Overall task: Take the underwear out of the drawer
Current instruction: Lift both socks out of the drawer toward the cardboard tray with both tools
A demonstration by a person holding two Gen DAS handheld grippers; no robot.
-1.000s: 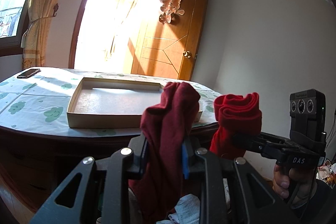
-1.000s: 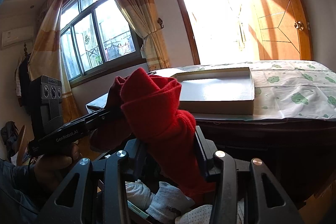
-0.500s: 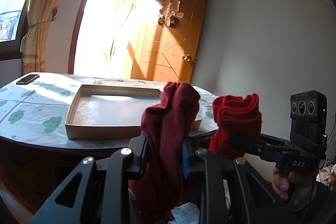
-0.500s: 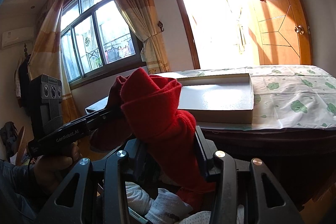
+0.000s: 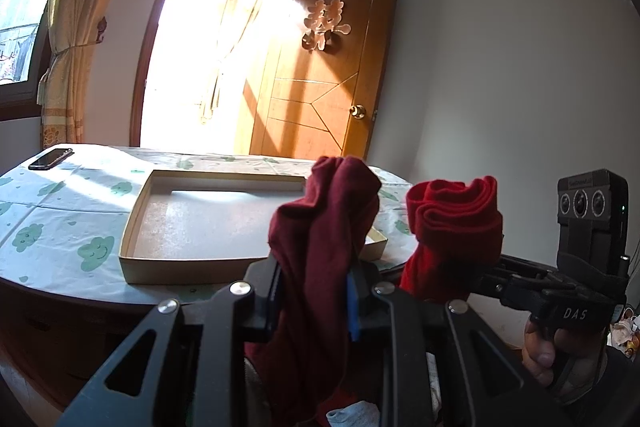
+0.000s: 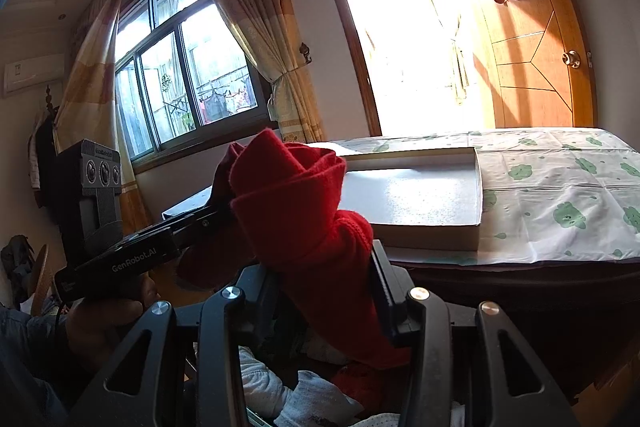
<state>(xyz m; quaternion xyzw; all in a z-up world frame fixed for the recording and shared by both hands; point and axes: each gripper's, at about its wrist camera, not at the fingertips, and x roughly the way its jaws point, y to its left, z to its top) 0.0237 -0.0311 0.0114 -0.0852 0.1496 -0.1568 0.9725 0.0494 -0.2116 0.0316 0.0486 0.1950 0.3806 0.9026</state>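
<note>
L gripper [image 5: 314, 291]: jaws clamped on dark-red underwear [image 5: 324, 227]. R gripper [image 6: 324, 287]: jaws clamped on bright-red underwear [image 6: 296, 195]. Both held before the tabletop [image 5: 60, 227] near edge.

Both grippers are black with silver screws; the right gripper [image 5: 460, 267] reads "DAS", the left gripper [image 6: 224, 215] "GenRobot.AI"; the sleeve [image 6: 24, 355] looks blue.

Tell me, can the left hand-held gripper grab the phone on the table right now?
Probably not. The left hand-held gripper is already shut on dark red underwear, and the phone lies at the table's far corner.
</note>
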